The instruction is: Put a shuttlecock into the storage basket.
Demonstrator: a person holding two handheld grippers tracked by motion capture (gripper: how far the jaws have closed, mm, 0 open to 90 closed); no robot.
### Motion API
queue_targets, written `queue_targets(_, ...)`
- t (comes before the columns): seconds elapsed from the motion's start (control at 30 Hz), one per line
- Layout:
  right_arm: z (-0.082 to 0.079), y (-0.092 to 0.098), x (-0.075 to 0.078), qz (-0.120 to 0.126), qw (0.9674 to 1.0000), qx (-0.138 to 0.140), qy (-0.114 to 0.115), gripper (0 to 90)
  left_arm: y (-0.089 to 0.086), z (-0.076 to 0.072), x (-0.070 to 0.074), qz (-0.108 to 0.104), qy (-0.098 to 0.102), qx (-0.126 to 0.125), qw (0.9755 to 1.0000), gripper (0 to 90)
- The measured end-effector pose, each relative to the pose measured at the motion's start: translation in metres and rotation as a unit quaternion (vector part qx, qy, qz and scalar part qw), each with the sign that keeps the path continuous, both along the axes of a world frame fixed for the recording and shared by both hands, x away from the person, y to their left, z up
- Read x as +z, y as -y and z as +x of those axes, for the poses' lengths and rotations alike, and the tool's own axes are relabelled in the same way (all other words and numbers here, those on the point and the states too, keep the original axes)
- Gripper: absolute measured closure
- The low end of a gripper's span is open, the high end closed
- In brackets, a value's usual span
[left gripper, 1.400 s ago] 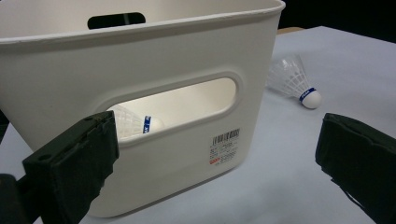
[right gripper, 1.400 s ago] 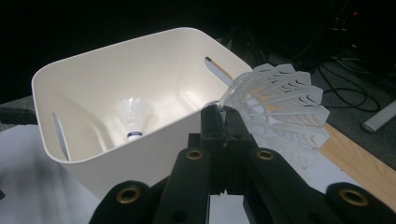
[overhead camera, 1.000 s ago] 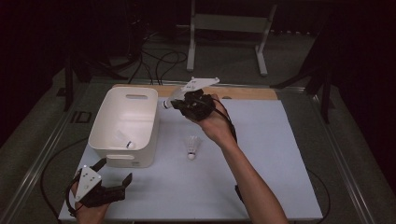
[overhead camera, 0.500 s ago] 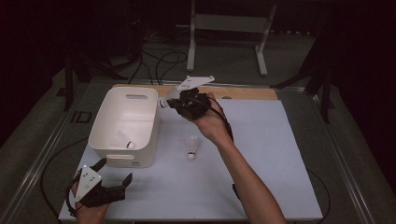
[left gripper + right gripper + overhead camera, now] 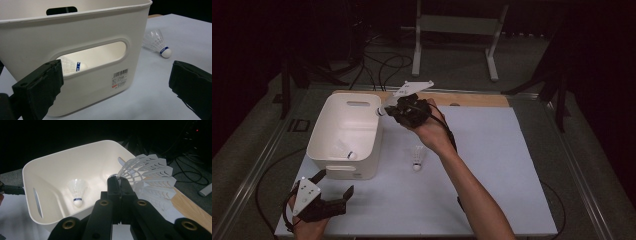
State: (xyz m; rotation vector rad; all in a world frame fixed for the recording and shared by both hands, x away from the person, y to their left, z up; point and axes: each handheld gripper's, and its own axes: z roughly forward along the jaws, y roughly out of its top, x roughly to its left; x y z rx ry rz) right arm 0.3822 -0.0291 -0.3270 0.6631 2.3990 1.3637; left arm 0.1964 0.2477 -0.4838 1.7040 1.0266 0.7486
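The right gripper (image 5: pixel 398 111) hangs over the far right corner of the white bin (image 5: pixel 323 145), just above its rim, and its jaws are clenched on a shuttlecock (image 5: pixel 147 176). In the right gripper view the jaws meet on the feather skirt, which fans out to the right of them, with the open bin below and beyond. From above, the cork end of that shuttlecock pokes out toward the bin's inside while the person's right hand (image 5: pixel 427 127) holds the gripper from the near right side. A second shuttlecock (image 5: pixel 346 150) lies on the bin's floor near the near wall; in the left gripper view it shows through the handle slot in that wall, with a blue band by its cork. A third shuttlecock (image 5: pixel 417 158) rests on the white mat (image 5: pixel 492 165) just right of the bin, cork toward the near side, well apart from either gripper. The left gripper (image 5: pixel 334 192) sits low at the near left of the table (image 5: pixel 472 99), close in front of the bin's near wall, its jaws released and standing wide with nothing between them. The left hand (image 5: pixel 307 225) grips it from the near edge.
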Motion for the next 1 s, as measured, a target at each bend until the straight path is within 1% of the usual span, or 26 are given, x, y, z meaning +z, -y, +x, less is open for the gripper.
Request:
queue_targets(0.33,-0.001,-0.011,0.003,-0.003,1.0,0.008,0.001,89.5,0.0,0.0,0.0,-0.001,0.0,0.001,1.0,0.0)
queue_targets(0.43,-0.001,-0.014,0.002,-0.006,0.9999,0.012,0.003,89.5,-0.001,0.0,0.0,-0.001,0.0,0.0,1.0,0.0)
queue_targets(0.47,-0.001,-0.015,0.002,-0.006,0.9999,0.012,0.0,89.5,-0.001,0.0,0.0,-0.001,0.0,0.001,1.0,0.0)
queue_targets(0.63,-0.002,-0.02,0.0,-0.006,0.9999,0.015,0.001,89.6,-0.001,0.0,0.0,-0.001,0.0,0.001,1.0,0.0)
queue_targets(0.87,-0.003,-0.027,0.001,-0.009,0.9997,0.022,0.002,89.5,-0.001,0.0,0.0,-0.002,0.0,0.001,1.0,0.0)
queue_targets(1.0,-0.003,-0.031,0.001,-0.015,0.9996,0.025,0.001,89.5,-0.001,0.0,0.0,-0.002,0.0,0.0,1.0,0.0)
